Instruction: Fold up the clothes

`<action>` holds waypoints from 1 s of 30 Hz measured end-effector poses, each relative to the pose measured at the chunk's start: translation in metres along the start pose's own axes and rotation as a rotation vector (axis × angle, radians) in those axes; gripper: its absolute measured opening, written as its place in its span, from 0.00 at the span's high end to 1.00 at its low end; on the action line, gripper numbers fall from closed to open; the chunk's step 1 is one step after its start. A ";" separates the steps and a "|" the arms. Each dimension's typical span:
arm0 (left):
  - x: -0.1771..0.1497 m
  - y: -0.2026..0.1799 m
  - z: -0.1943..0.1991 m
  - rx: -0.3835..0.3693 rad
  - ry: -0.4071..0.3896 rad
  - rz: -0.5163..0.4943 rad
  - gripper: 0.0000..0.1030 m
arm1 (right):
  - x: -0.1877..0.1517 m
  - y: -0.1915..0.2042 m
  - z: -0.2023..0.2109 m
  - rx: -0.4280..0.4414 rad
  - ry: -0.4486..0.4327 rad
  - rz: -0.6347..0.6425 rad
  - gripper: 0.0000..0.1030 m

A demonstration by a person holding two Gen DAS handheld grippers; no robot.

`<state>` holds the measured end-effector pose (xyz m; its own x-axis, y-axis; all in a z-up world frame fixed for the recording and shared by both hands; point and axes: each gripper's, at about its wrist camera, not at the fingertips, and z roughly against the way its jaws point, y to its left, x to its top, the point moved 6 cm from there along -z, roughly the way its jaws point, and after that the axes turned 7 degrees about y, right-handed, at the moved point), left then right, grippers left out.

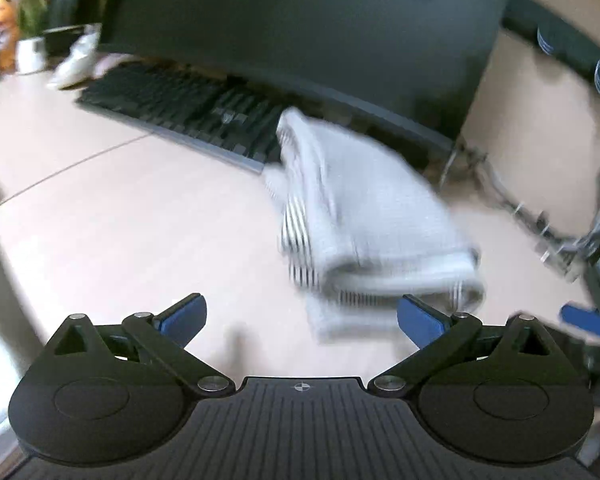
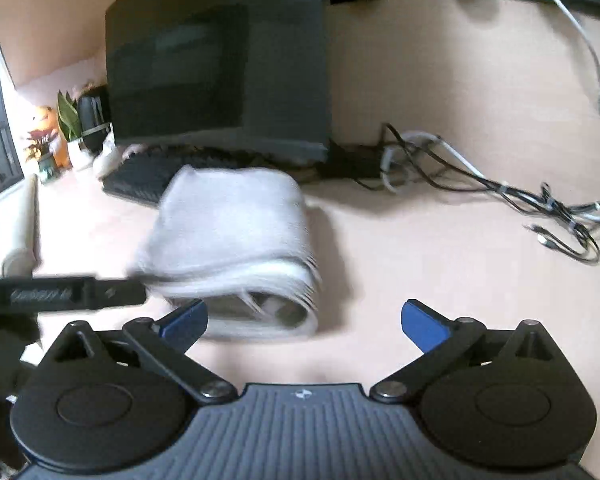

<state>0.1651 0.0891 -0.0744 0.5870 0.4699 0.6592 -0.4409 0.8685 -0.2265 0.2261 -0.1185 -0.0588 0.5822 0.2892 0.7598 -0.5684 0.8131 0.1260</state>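
Note:
A folded white garment with dark stripes [image 1: 364, 216] lies in a thick bundle on the pale desk [image 1: 120, 220], one end against the keyboard. My left gripper [image 1: 302, 320] is open and empty, just short of the bundle's near edge. In the right wrist view the same bundle [image 2: 232, 248] lies ahead and to the left. My right gripper [image 2: 304, 320] is open and empty, close to its near right corner. The right gripper's blue fingertip [image 1: 588, 322] shows at the right edge of the left wrist view. Both views are motion-blurred.
A black keyboard [image 1: 180, 108] and a dark monitor [image 1: 300, 20] stand behind the garment. Tangled cables [image 2: 500, 192] lie at the right. Plants and small ornaments [image 1: 28, 28] stand at the far left. A black tool body [image 2: 60, 292] lies left of the right gripper.

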 end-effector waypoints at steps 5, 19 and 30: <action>-0.041 -0.021 0.011 0.092 0.002 0.027 0.00 | -0.024 -0.025 0.004 0.025 -0.011 0.041 0.00; -0.105 -0.050 0.031 0.243 0.010 0.100 0.00 | -0.048 -0.042 0.021 0.081 -0.073 0.097 0.00; -0.104 -0.054 0.020 0.292 0.010 0.047 0.00 | -0.048 -0.037 0.015 0.084 -0.045 0.118 0.00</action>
<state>0.1141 -0.0100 -0.1159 0.5673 0.5113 0.6456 -0.6438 0.7642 -0.0396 0.2108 -0.1704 -0.0904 0.4831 0.3559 0.8000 -0.6792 0.7290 0.0858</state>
